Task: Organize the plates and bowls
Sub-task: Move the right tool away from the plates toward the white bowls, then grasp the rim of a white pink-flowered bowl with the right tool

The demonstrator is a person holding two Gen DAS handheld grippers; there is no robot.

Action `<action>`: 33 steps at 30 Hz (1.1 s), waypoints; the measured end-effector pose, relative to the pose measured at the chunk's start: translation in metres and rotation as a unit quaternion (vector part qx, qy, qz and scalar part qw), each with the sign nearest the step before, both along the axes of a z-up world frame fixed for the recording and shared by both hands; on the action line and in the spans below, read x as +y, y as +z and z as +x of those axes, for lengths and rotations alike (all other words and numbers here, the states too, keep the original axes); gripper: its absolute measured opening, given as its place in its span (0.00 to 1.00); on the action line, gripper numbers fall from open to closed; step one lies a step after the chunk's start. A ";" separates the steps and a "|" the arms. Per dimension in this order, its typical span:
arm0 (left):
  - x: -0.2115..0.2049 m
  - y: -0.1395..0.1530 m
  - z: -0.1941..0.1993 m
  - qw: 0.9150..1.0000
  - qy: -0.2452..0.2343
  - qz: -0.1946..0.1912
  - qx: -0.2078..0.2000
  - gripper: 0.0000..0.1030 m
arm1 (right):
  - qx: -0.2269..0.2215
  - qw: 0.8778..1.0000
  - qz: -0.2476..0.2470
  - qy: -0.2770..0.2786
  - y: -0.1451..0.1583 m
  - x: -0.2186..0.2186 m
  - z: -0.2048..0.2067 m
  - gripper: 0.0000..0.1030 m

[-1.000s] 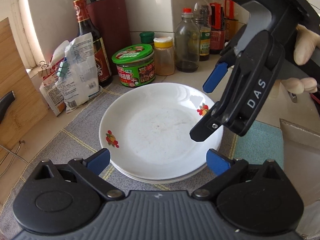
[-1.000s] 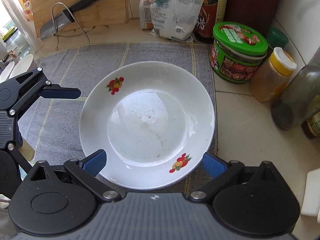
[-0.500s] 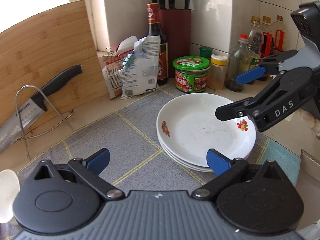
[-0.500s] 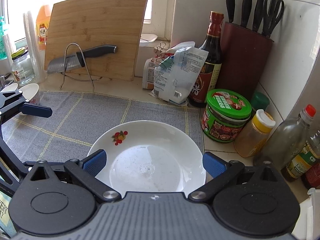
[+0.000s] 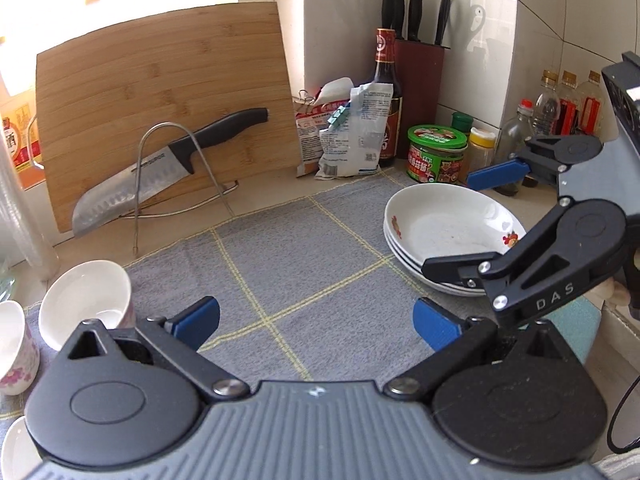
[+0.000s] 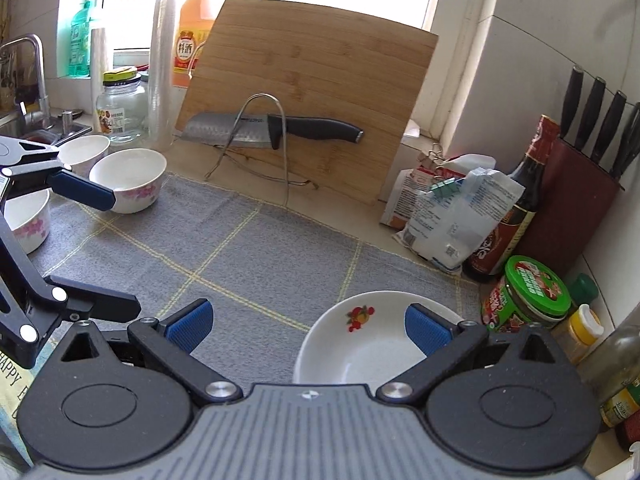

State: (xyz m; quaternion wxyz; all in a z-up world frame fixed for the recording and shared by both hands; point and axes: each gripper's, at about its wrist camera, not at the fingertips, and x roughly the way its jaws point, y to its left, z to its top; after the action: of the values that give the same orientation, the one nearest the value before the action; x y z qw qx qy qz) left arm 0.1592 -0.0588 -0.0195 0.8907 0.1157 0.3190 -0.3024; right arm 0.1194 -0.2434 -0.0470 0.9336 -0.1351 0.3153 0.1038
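Nearest, the left gripper (image 5: 316,320) hangs over the grey checked mat (image 5: 280,264) with its blue-padded jaws spread wide and nothing between them. The right gripper (image 6: 308,326) is likewise spread wide and empty, its right pad above the near rim of the stack of plates (image 5: 452,236).

That stack, white shallow plates with small red flower prints, sits at the mat's right edge. In the left wrist view the right gripper (image 5: 464,224) reaches in from the right with one finger low over the stack's near rim and the other above its far side; whether it touches cannot be told.

At the mat's left edge stand white bowls with pink flowers: a tilted bowl (image 5: 86,300) on the mat and another bowl (image 5: 16,348) just left of it.

Beyond the mat's far edge a bamboo cutting board (image 5: 168,108) leans against the wall, with a knife (image 5: 160,164) lying in a wire rack (image 5: 176,176) before it. At the mat's far right corner are clipped bags (image 5: 352,132), a dark sauce bottle (image 5: 386,92), a green-lidded jar (image 5: 436,154) and a knife block (image 5: 420,92).
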 end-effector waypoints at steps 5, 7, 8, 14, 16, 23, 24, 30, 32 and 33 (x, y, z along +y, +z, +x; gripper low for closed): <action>0.052 0.009 -0.008 1.000 0.005 0.001 0.005 0.99 | 0.035 0.999 0.014 0.027 -0.008 0.060 -0.008 1.00; 0.075 0.012 -0.011 1.000 0.008 0.005 -0.001 0.99 | 0.040 0.998 0.016 0.035 -0.010 0.089 -0.014 1.00; 0.084 0.013 -0.011 1.000 0.011 0.009 -0.003 0.99 | 0.041 0.998 0.019 0.039 -0.010 0.099 -0.016 1.00; 0.136 0.014 -0.014 0.999 0.029 0.024 -0.008 0.99 | 0.055 0.996 0.047 0.061 -0.017 0.151 -0.018 1.00; 0.151 0.012 -0.015 0.999 0.036 0.023 -0.007 0.99 | 0.056 0.995 0.049 0.071 -0.020 0.169 -0.019 1.00; 0.193 0.004 -0.010 0.997 0.068 0.025 -0.002 0.99 | 0.082 0.990 0.043 0.104 -0.037 0.215 -0.011 1.00; 0.197 0.003 -0.009 0.997 0.073 0.025 -0.001 0.99 | 0.088 0.989 0.043 0.108 -0.040 0.221 -0.010 1.00; 0.226 0.000 -0.001 0.994 0.109 0.026 0.002 0.99 | 0.109 0.984 0.031 0.140 -0.054 0.250 -0.003 1.00; 0.234 -0.001 0.002 0.992 0.120 0.027 0.002 0.99 | 0.116 0.982 0.029 0.149 -0.058 0.257 0.000 1.00; 0.238 -0.001 0.004 0.992 0.125 0.027 0.004 0.99 | 0.118 0.981 0.029 0.152 -0.059 0.260 0.001 1.00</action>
State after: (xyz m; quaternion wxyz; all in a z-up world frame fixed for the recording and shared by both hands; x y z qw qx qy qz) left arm 0.1628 0.1790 -0.0206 0.9168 0.0976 0.3424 -0.1810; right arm 0.1203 0.0170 -0.1065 0.8668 -0.1411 0.3957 0.2687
